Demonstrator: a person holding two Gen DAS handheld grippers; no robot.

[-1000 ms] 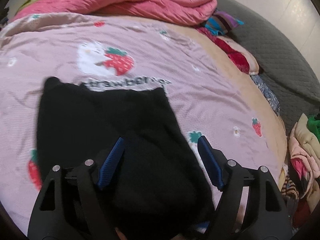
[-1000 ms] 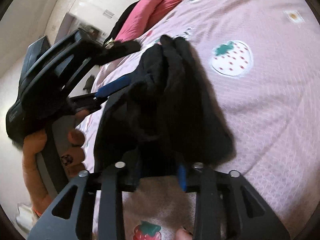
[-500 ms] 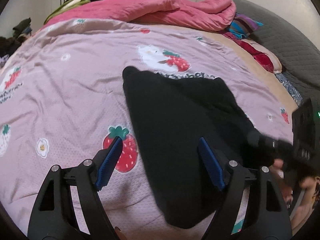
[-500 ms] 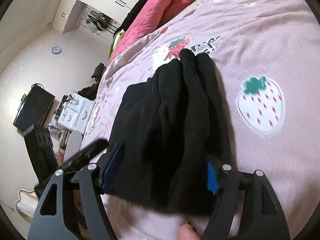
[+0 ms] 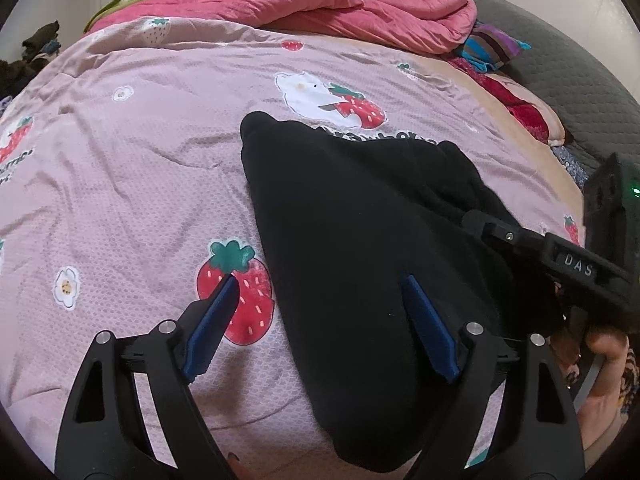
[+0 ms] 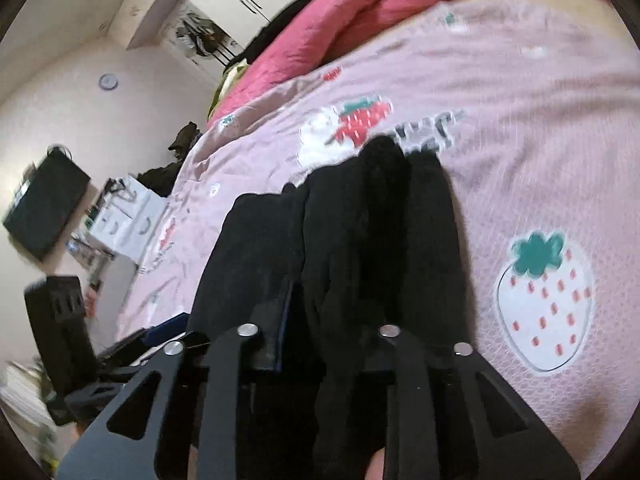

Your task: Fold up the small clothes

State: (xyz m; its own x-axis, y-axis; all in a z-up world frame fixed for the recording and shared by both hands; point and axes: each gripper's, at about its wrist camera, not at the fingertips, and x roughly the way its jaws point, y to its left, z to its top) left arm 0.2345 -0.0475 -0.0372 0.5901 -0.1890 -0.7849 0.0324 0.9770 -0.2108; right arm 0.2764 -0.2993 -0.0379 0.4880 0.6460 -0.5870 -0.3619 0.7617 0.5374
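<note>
A black garment [image 5: 352, 216] lies partly folded on the pink strawberry bedspread [image 5: 132, 184]. My left gripper [image 5: 320, 292] is open and empty, hovering over the garment's near left edge. My right gripper [image 5: 480, 220] comes in from the right and its fingers close on a bunched fold of the garment's right side. In the right wrist view the right gripper [image 6: 332, 312] is shut on that thick fold of the black garment [image 6: 384, 216], which runs away from it in ridges. The left gripper's body [image 6: 60, 320] shows at the lower left.
A rumpled pink quilt [image 5: 320, 4] lies across the far end of the bed, with striped and red clothes [image 5: 496, 48] at the far right beside a grey padded headboard [image 5: 580, 64]. A white dresser [image 6: 124, 216] and a black screen [image 6: 44, 204] stand off the bed.
My right gripper was open around the garment's fold half a second ago and has now closed on it. My left gripper has drifted slightly, staying open; earlier it swung left off the garment.
</note>
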